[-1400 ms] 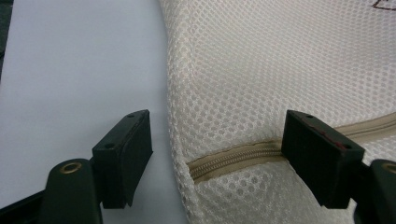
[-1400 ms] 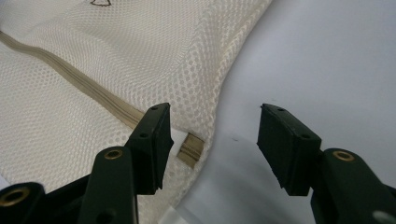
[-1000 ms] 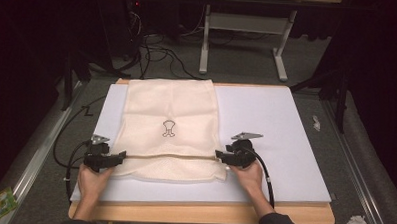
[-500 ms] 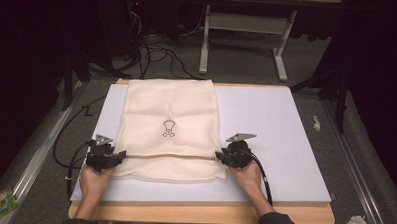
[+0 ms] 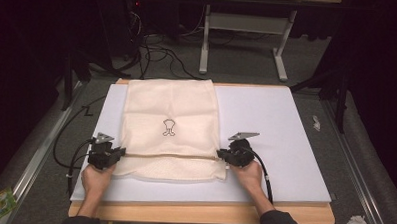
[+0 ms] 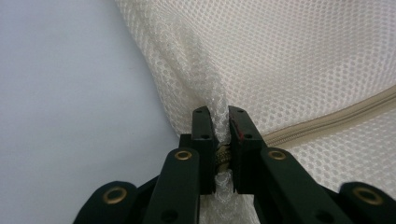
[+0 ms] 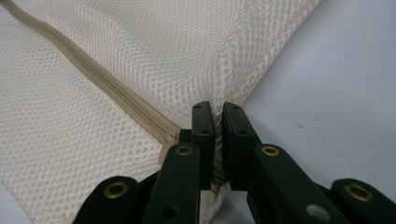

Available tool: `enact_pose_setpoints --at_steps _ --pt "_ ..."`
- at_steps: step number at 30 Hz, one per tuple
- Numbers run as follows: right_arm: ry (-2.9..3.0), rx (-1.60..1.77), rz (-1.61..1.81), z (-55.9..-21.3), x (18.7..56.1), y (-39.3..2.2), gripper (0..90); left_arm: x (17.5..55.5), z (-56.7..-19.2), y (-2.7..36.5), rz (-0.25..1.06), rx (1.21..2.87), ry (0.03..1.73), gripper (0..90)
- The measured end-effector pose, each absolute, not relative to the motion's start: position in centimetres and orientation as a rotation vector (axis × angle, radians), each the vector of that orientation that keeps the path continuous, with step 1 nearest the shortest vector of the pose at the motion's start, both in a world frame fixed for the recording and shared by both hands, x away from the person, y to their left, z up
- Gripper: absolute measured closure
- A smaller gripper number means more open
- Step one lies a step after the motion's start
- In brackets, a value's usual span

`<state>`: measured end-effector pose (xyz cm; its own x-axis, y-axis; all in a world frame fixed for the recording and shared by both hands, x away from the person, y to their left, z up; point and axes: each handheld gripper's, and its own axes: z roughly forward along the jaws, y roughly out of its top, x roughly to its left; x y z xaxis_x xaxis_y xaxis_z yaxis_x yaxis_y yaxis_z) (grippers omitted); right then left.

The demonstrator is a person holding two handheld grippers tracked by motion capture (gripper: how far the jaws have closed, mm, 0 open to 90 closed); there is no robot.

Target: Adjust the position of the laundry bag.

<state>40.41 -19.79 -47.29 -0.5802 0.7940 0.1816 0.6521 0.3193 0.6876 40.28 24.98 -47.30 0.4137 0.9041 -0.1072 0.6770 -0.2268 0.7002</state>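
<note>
At the near edge of the table [image 5: 198,212], the left gripper [image 5: 116,155] and the right gripper [image 5: 224,156] are held by the person's hands, which enter from 6 o'clock. The jaws of both have just been closing, and each pair is now clenched on a pinch of the mesh laundry bag [image 5: 169,111]. In the left gripper view the netting [image 6: 219,116] is seen squeezed between the jaws beside the end of the zipper [image 6: 336,116]; in the right gripper view the bag's corner fold [image 7: 218,109] is clamped likewise, with the zipper [image 7: 93,70] running away toward 10 o'clock.

The bag is laid flat on the white board [image 5: 281,125], left of centre, with its long axis from 6 to 12 o'clock. The zipper line [image 5: 170,155] is stretched across the short axis, from 9 to 3 o'clock, directly between the two grippers, so each end is equally near its own hand. A lift or fold toward 12 o'clock is judged likely; the bag's far portion lies in that path. A small printed figure [image 5: 169,127] is carried mid-panel. Beyond the table, cables [image 5: 153,55] and a metal stand [image 5: 244,43] are placed on the floor, well apart.
</note>
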Motion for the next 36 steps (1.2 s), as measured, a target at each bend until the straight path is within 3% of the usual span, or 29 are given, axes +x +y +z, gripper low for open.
enact_pose_setpoints --at_steps 36 --pt "2.329 1.315 1.129 -46.0 39.3 -23.0 87.0 40.0 -45.9 22.2 0.380 1.975 1.235 83.3"
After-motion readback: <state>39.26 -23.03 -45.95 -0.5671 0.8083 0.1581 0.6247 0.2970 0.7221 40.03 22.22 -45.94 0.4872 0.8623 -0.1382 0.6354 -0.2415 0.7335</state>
